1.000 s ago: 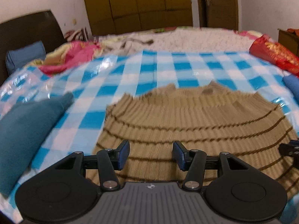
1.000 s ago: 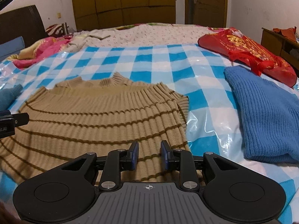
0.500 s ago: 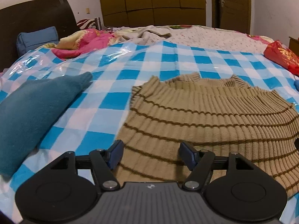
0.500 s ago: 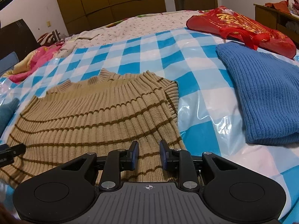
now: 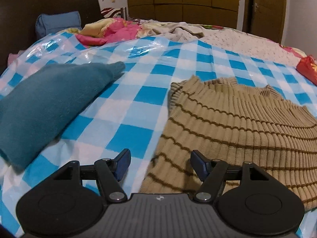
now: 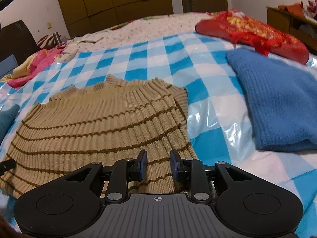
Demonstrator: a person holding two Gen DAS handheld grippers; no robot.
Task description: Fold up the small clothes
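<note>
A tan ribbed sweater with brown stripes (image 5: 237,127) lies flat on the blue-and-white checked plastic sheet (image 5: 142,95), collar away from me. My left gripper (image 5: 160,163) is open and empty, its jaws wide apart over the sweater's near left corner. The sweater also shows in the right wrist view (image 6: 103,127). My right gripper (image 6: 158,163) is open with a narrower gap, low over the sweater's near right part, empty. The left gripper's tip shows at the left edge of the right wrist view (image 6: 7,165).
A folded teal garment (image 5: 47,107) lies left of the sweater. A folded blue sweater (image 6: 277,103) lies to its right, with a red bag (image 6: 251,33) behind. Pink bedding (image 5: 111,31), a blue pillow (image 5: 57,22) and the dark headboard stand at the back left.
My left gripper has swung left from the sweater's middle to its left corner and opened wider. My right gripper has turned slightly right; its gap stays about the same.
</note>
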